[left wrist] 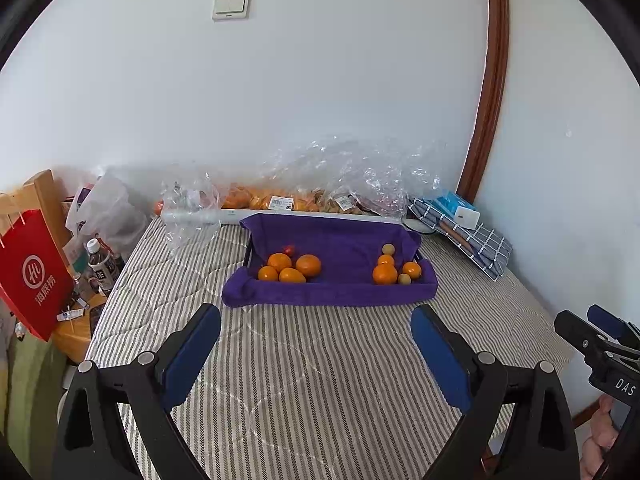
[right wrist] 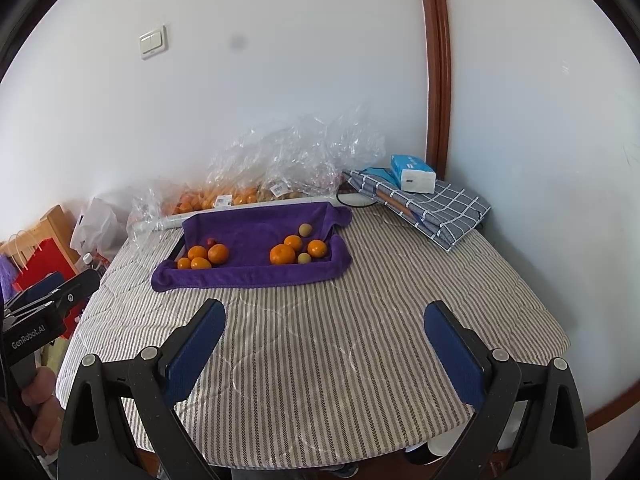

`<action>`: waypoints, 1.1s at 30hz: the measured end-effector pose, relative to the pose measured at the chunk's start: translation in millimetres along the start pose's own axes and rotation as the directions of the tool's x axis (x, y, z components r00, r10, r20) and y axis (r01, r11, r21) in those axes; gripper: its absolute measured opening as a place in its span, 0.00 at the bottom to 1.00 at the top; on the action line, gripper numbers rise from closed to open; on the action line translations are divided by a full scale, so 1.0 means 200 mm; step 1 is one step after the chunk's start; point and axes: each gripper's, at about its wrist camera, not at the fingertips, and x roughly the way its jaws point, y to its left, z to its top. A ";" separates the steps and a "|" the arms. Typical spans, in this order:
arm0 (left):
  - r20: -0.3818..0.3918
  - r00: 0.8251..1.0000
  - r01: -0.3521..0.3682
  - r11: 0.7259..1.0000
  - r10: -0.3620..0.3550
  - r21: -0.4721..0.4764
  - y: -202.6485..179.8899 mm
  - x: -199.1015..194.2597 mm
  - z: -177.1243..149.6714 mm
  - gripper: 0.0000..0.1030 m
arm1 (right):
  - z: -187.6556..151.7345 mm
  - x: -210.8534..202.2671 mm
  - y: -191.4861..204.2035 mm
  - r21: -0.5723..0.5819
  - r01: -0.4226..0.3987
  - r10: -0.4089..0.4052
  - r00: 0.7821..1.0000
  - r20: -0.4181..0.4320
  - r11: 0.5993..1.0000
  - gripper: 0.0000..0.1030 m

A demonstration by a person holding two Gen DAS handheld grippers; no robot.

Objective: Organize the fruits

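Blue pads line the fingers of both tools we hold, and both stand spread wide with nothing between them. Our left tool (left wrist: 316, 344) hovers over the striped cloth of the table (left wrist: 304, 380), apart from everything on it; our right tool (right wrist: 325, 340) hangs the same way over the near part of the table, just beside the left one, whose black body shows at the left edge of the right wrist view.

Past the fingertips, well apart from both tools, sits a tray draped in a purple towel (left wrist: 344, 240). On its left side we see a cluster of oranges (left wrist: 290, 268) lying close together, with a small red fruit (left wrist: 289, 249) just behind them. On its right side lies a second group of oranges (left wrist: 394, 270) with two small greenish-brown round fruits (left wrist: 404, 279) among them, one at the front and one at the back.

Behind the tray, against the white wall, clear plastic bags (left wrist: 320, 184) hold more orange fruit. To the right a folded checked cloth (right wrist: 440, 208) carries a blue tissue pack (right wrist: 412, 172). At the far left, off the table, stand a red paper bag (left wrist: 34, 272) and a bottle (left wrist: 100, 264).
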 end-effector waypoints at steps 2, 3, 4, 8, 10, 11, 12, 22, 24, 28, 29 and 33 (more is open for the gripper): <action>0.000 1.000 -0.001 1.000 0.001 0.000 0.00 0.00 0.00 0.94 | 0.00 0.00 0.00 0.002 -0.002 0.002 1.000 0.000 1.000 0.96; 0.000 1.000 0.000 1.000 0.000 0.000 0.00 0.00 0.00 0.94 | 0.00 0.00 0.00 0.003 -0.004 0.004 1.000 0.000 1.000 0.96; 0.000 1.000 0.000 1.000 0.000 -0.001 0.00 0.00 0.00 0.94 | 0.00 0.00 -0.01 0.003 -0.004 0.004 1.000 0.000 1.000 0.96; -0.001 1.000 -0.002 1.000 0.002 -0.001 0.00 0.00 0.00 0.94 | 0.00 0.00 -0.01 0.003 -0.004 0.004 1.000 -0.002 1.000 0.96; 0.000 1.000 -0.001 1.000 0.001 -0.001 -0.01 0.00 0.00 0.94 | 0.00 0.00 -0.01 0.004 -0.005 0.005 1.000 -0.002 1.000 0.96; 0.000 1.000 0.000 1.000 0.000 0.000 0.00 0.00 0.00 0.94 | 0.00 0.00 -0.01 0.004 -0.005 0.005 1.000 -0.002 1.000 0.96; 0.000 1.000 -0.001 1.000 0.001 0.000 0.00 0.00 0.00 0.94 | 0.00 0.00 -0.01 0.005 -0.005 0.005 1.000 -0.002 1.000 0.96; 0.002 1.000 -0.002 1.000 0.002 0.000 -0.01 -0.01 0.01 0.94 | 0.00 0.00 -0.01 0.006 -0.006 0.006 1.000 -0.003 1.000 0.96; 0.001 1.000 -0.002 1.000 0.002 0.001 -0.01 -0.01 0.01 0.94 | 0.00 0.00 0.00 0.006 -0.004 0.004 1.000 -0.004 1.000 0.96; 0.002 1.000 -0.003 1.000 0.003 0.001 -0.01 -0.01 0.01 0.94 | -0.01 0.00 0.00 0.009 -0.005 0.005 1.000 -0.006 1.000 0.96; 0.003 1.000 -0.003 1.000 0.003 0.000 0.00 -0.01 0.01 0.94 | -0.01 0.00 0.00 0.010 -0.004 0.004 1.000 -0.006 1.000 0.96; 0.003 1.000 -0.004 1.000 0.004 0.000 0.00 -0.01 0.01 0.94 | -0.01 0.00 0.00 0.012 -0.004 0.004 1.000 -0.007 1.000 0.96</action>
